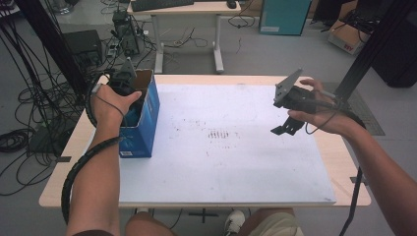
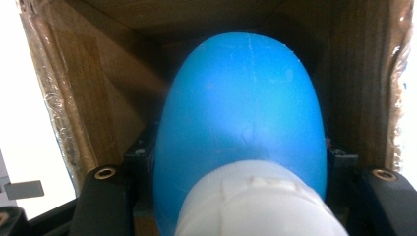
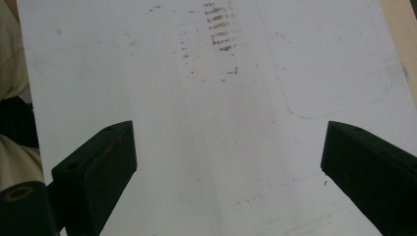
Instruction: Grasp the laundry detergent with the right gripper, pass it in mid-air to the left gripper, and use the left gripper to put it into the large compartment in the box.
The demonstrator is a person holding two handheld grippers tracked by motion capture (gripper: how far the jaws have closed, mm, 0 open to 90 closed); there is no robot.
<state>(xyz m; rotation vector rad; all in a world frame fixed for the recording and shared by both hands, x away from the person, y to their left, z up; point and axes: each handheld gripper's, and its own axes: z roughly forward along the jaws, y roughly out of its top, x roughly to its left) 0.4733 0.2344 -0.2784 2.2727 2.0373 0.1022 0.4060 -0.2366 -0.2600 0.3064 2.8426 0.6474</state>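
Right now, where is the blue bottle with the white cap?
The blue bottle is inside the cardboard box at the table's left edge, gripped by the left gripper; the left gripper view shows brown box walls around it.

My left tongs (image 1: 129,87) are down inside the open top of the blue cardboard box (image 1: 142,123), which stands upright near the left edge of the white sheet (image 1: 226,162) covering the bench (image 1: 344,162). A coiled cable (image 1: 78,169) runs along my left forearm. My right tongs (image 1: 285,129) hang above the sheet's right side, tilted downward, well apart from the box.
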